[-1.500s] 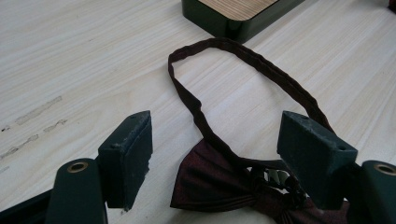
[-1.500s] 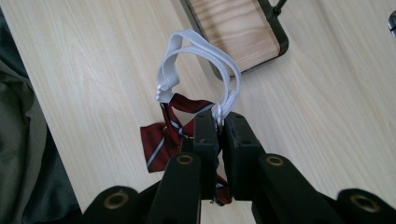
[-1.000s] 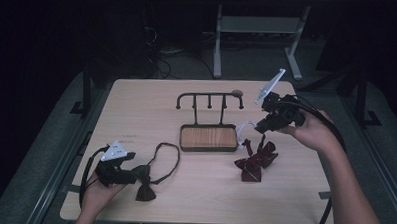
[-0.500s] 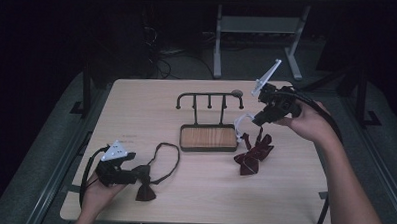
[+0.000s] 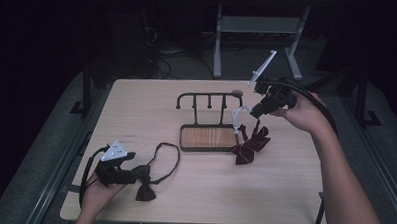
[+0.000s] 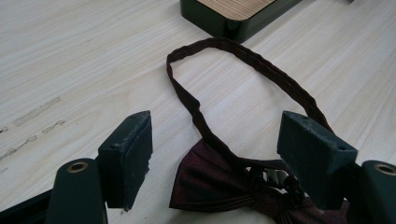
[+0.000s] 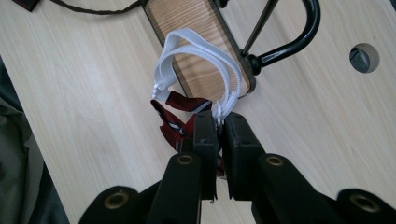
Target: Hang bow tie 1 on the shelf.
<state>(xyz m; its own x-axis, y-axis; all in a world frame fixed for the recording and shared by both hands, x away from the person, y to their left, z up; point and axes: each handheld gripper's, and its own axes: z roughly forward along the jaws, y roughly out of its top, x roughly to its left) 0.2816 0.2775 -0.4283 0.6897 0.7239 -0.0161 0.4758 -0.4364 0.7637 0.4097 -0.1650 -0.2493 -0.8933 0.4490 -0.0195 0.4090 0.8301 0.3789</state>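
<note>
A: What's the biggest thing in front of you?

B: The bench point(image 5: 283, 195), pale wood, wide and mostly bare. Near its middle stands a dark rack point(image 5: 208, 123): a wood-topped base with a black rail of pegs rising along its far edge.

A: And the two bow ties?

B: The striped red bow tie point(image 5: 250, 143) is just right of the rack's base, partly lifted, its lower wings touching the bench. Its white strap point(image 5: 240, 113) loops upward from it. In the right gripper view that loop hangs over the corner of the base.

A: Who holds it?

B: The right tongs point(image 5: 251, 114). They come in from the right, tilted down toward the rack, and their jaws are pressed together on the white strap point(image 7: 219, 109) right where it meets the bow tie point(image 7: 180, 116).

A: The other one?

B: The dark maroon bow tie point(image 5: 145, 182) lies flat near the front left of the bench, well apart from the rack. Its thin neck band point(image 5: 167, 156) curves out in an oval toward the rack.

A: And the left tongs?

B: The left tongs point(image 5: 134, 176) rest low at the front left, held by the left hand point(image 5: 96, 196). In the left gripper view their jaws stand wide apart with the bow point(image 6: 219, 186) lying between them; the pads are not pressing it.
</note>
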